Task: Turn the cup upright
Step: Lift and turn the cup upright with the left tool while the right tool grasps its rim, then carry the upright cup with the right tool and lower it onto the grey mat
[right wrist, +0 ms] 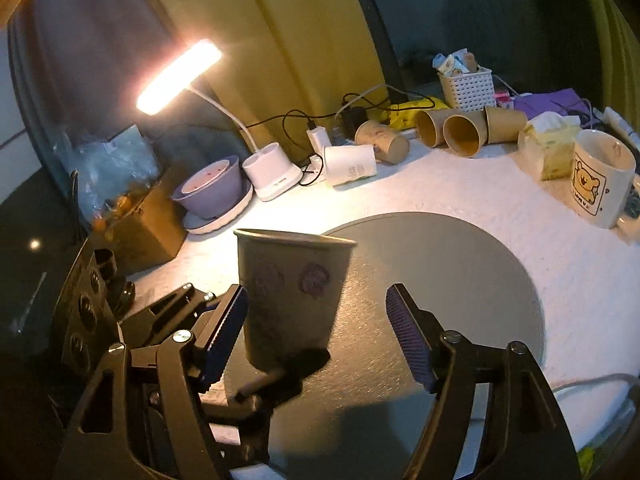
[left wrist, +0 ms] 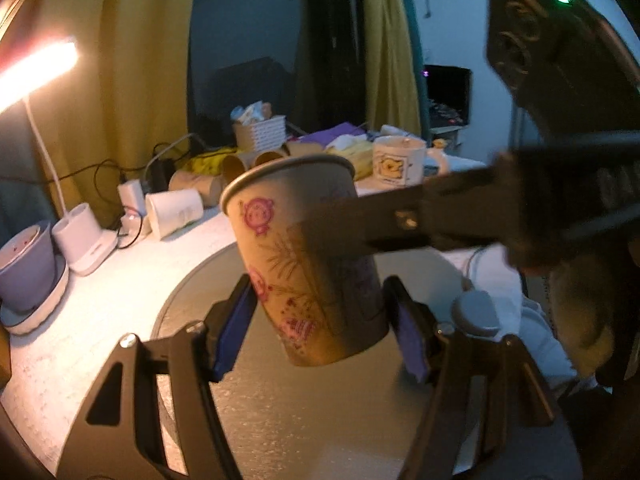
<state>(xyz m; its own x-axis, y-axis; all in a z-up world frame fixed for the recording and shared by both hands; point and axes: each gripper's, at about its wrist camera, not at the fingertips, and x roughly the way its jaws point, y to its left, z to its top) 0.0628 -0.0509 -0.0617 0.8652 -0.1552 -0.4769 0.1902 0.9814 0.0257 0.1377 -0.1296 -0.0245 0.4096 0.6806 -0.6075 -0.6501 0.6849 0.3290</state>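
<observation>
Between the blue pads of the left gripper (left wrist: pixel 320 316) sits the paper cup (left wrist: pixel 308 264), rim up, base low, printed w/ pink cartoon figures. Left jaws: narrow, pads at either flank of the cup's lower half; the left pad appears to touch the wall, contact on the right pad can't be confirmed because of blur. In the right wrist view the same cup (right wrist: pixel 290 296) stands just inside the left finger of the right gripper (right wrist: pixel 316 336), touching or nearly touching that pad, while the other finger is well apart from it; right jaws: wide, holding nothing. In the left wrist view one right-gripper finger crosses in front of the cup's upper wall, so both tools crowd the cup from roughly perpendicular directions. Orientation: long axis near vertical; slight tilt in the left view, w/ the rim leaning toward the left pad and the base toward the right pad, though fisheye distortion may account for part of that. Mouth faces up. Location: over the round grey mat (right wrist: pixel 460 280); base appears at or just above the mat surface, w/ a shadow under it; whether it bears weight there can't be told. Progress (judged): the flip itself looks essentially done, since the rim is already uppermost. Left to do, approx.: settle the base flat on the mat, take out any residual lean, release and back both grippers away w/o nudging the light cup over.
</observation>
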